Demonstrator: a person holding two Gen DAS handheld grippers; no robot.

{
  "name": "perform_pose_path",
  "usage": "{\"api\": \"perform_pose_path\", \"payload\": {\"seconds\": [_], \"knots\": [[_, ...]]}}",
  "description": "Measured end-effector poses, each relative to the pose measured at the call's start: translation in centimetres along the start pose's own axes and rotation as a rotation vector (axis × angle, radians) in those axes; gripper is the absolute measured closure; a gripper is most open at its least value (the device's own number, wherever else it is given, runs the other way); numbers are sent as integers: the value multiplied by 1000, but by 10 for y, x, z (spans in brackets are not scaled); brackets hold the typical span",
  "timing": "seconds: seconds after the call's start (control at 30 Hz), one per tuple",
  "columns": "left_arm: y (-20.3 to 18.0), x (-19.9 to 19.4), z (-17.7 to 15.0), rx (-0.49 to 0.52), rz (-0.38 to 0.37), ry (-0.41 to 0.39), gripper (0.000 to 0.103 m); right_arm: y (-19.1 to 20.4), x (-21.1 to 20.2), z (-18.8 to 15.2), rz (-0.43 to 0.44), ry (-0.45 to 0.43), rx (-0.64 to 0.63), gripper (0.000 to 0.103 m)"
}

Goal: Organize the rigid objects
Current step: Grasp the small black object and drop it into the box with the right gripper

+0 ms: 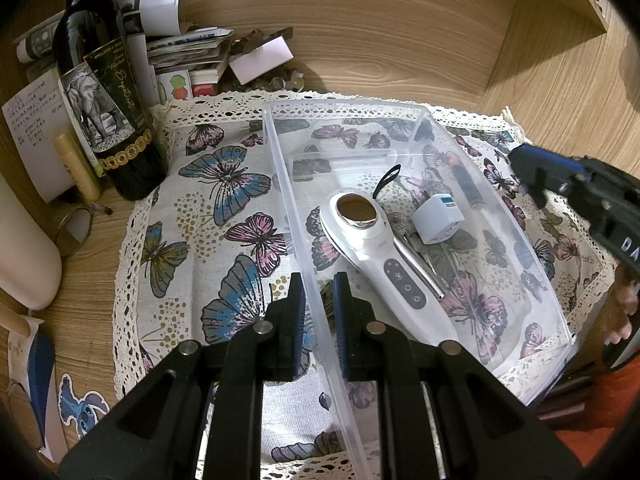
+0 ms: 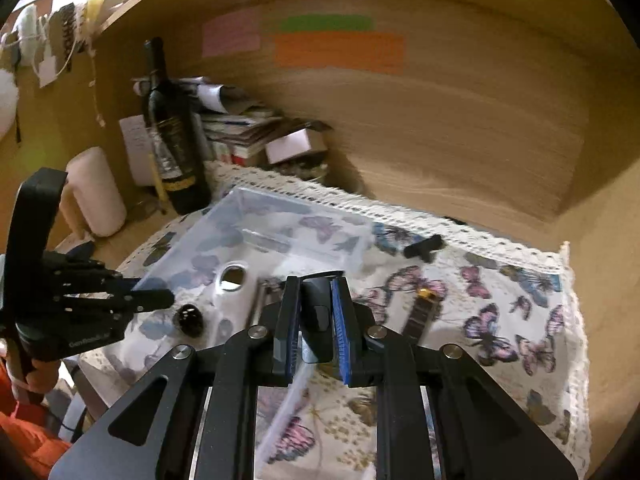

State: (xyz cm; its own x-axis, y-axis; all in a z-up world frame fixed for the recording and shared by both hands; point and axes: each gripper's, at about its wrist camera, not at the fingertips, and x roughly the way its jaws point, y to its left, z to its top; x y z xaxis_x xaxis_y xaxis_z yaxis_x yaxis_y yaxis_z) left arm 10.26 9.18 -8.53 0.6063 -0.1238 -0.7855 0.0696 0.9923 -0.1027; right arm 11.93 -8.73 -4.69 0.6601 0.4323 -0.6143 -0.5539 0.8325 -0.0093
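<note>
Gripping bin [image 1: 420,112] wall: left tongs [image 1: 320,284] | right tongs [image 2: 315,292] clamp dark object [image 2: 316,312], blurred, identity unclear

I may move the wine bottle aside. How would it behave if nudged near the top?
The wine bottle is tall, narrow and upright, so it would probably tip. Its glass looks smooth, likely slippery and breakable. It is probably heavy for its size.

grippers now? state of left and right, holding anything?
Left gripper: shut on the clear bin wall.
Right gripper: shut on a small black object.
</note>
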Motion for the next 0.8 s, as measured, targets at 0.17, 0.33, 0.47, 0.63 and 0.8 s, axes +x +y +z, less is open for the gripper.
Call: {"api": "perform_pose_path", "payload": {"seconds": [0.17,0.33,0.47,0.63,0.8], "knots": [[-1,0,0,2,-2,0,89,11,17,-5,32,50,-26,89],[-2,-1,-1,1,-5,-1,89,16,30,-8,58,105,-37,88],[-2,-1,-1,2,-3,-1,89,15,38,-9,68,135,-24,88],[-2,-1,-1,2,-2,0,89,13,39,-10,76,150,-13,86],[-2,-1,-1,2,-3,-1,89,10,32,-7,67,123,3,79]]}}
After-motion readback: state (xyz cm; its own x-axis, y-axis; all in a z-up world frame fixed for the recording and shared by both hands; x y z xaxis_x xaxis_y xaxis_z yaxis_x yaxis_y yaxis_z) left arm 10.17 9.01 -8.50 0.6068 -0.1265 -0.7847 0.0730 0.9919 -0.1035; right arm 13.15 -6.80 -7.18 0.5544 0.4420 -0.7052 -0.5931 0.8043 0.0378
